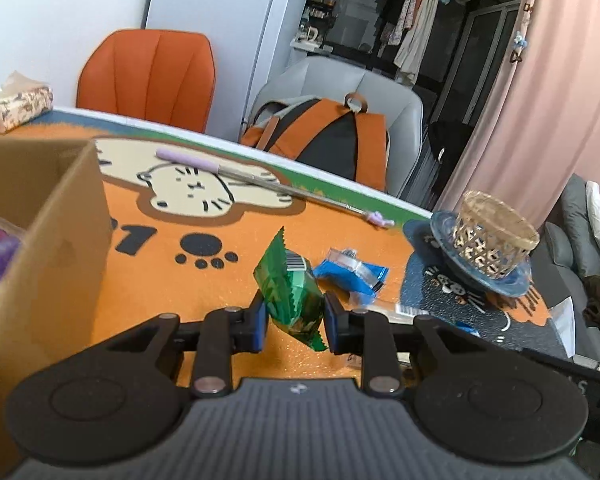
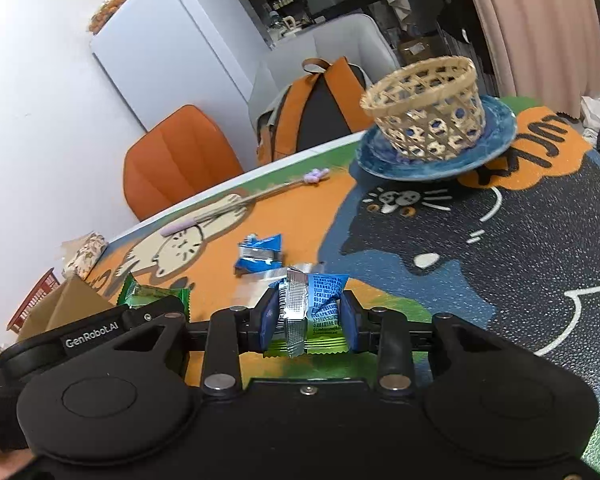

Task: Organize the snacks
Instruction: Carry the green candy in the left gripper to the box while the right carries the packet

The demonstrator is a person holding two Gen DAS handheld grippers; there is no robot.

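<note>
The left gripper point(image 1: 294, 314) has its jaws clamped on a green snack packet point(image 1: 292, 296), lifted just above the orange cat mat point(image 1: 204, 288) – a cardboard box point(image 1: 40, 240) stands close on its left. The right gripper point(image 2: 310, 316) is closed on a blue snack packet point(image 2: 320, 300), held over the mat. Another blue packet point(image 2: 258, 254) lies loose on the mat between them, and a woven basket point(image 2: 424, 108) sits on a blue plate point(image 2: 496, 136) further back
</note>
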